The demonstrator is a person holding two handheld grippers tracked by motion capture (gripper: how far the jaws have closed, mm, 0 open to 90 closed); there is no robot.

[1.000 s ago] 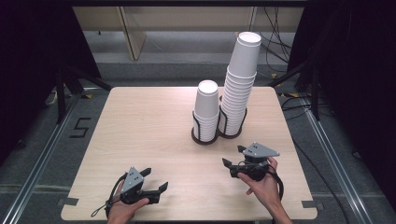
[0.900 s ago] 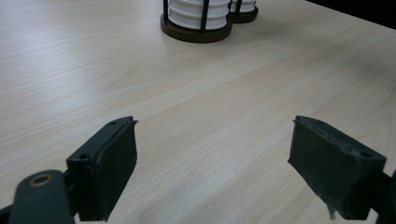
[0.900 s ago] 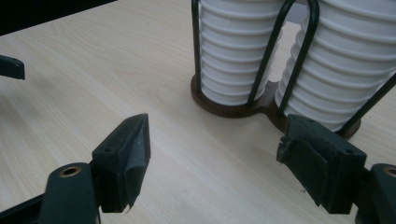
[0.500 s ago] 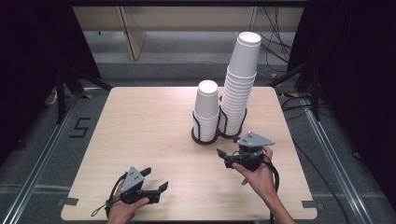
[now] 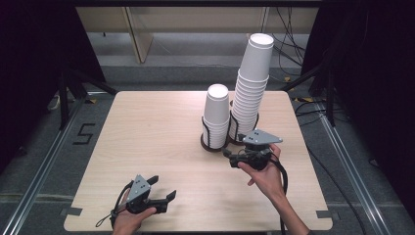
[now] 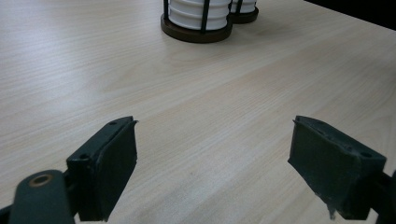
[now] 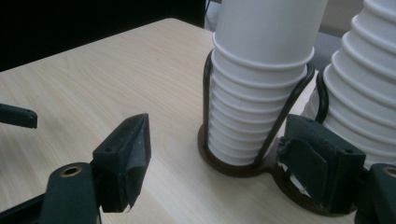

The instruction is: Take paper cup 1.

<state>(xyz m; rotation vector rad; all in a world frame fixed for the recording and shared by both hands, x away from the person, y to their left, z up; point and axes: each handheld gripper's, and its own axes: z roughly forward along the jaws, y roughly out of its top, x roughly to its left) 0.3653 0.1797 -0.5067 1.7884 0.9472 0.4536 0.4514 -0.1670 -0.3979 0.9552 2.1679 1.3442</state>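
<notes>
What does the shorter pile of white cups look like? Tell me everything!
The shorter stack of cups is white, paper-looking cups nested upside down, rims showing as rings. It stands upright in a dark wire holder with a round brown base, on the wooden table, beside the taller stack. The open right gripper sits close in front, not touching.

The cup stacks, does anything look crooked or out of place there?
Yes: the tall cup stack leans to the right, its top well off from its base in the wire holder. The short stack stands straight. Nothing spilled or damaged.
</notes>
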